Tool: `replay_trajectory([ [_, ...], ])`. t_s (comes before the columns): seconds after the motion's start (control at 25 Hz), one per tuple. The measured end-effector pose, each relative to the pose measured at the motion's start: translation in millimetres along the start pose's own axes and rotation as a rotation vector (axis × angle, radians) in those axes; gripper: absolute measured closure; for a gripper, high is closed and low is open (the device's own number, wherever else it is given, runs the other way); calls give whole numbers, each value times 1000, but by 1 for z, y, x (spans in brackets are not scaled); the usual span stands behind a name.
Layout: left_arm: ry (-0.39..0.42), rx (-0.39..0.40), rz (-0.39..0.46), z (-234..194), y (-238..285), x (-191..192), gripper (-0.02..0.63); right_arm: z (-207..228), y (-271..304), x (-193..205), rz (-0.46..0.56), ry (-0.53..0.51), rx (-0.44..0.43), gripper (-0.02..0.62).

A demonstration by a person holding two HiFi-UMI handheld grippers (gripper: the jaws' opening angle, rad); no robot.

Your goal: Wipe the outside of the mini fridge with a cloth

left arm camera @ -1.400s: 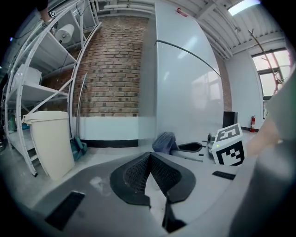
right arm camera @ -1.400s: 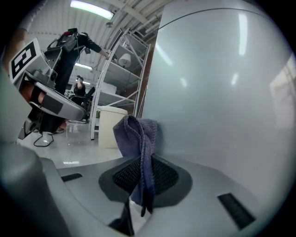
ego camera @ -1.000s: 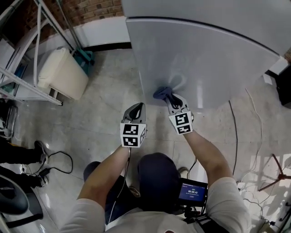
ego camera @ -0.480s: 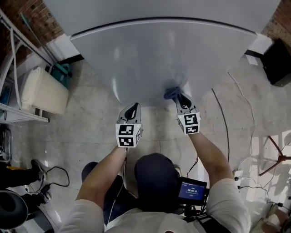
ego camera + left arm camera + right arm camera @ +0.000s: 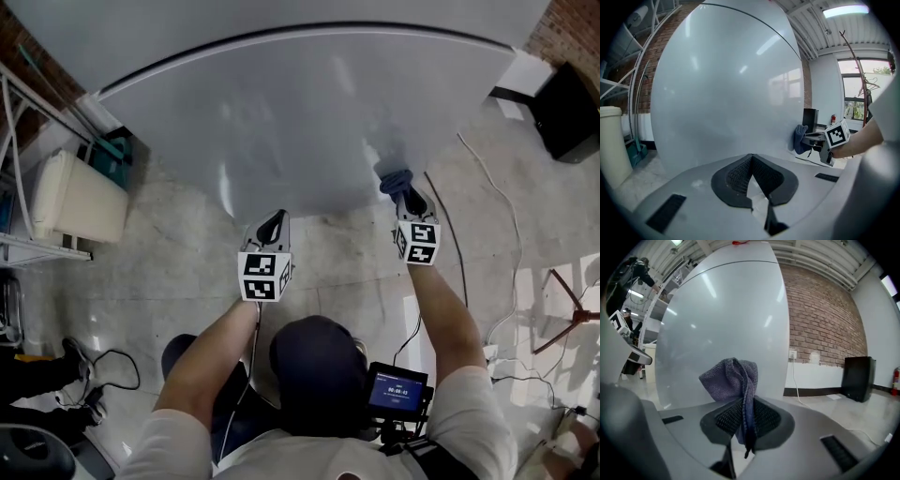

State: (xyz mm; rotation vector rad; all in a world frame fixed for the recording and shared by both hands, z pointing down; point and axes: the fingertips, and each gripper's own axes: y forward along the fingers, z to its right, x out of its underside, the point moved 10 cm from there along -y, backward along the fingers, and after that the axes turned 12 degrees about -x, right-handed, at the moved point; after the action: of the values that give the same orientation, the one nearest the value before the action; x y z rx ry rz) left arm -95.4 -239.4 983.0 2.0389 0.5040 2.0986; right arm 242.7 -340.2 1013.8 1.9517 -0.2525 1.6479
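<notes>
The right tongs [image 5: 401, 195], clamped on the cloth [image 5: 393, 179], have dragged it across the fridge [image 5: 309, 112] away from the closed, empty left tongs [image 5: 273, 223], so that strip looks wiped.

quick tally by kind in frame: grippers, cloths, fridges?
Grippers: 2 (left gripper shut and empty, right gripper shut on the cloth)
Cloths: 1 (blue cloth, against the fridge front)
Fridges: 1 (mini fridge)
Total: 4
</notes>
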Motion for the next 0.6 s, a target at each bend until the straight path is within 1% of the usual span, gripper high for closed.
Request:
replay_trajectory([
  [0.2,6,-4,-13,-1,4,5,615,15,-1,10,2,35,43,535],
  [0.36,2,-7,-12,-3,5,9,615,24,-2,17,-5,97,96,535],
  [0.6,-9,5,1,-1,5,5,615,20,-17,8,-16,103,95,535],
])
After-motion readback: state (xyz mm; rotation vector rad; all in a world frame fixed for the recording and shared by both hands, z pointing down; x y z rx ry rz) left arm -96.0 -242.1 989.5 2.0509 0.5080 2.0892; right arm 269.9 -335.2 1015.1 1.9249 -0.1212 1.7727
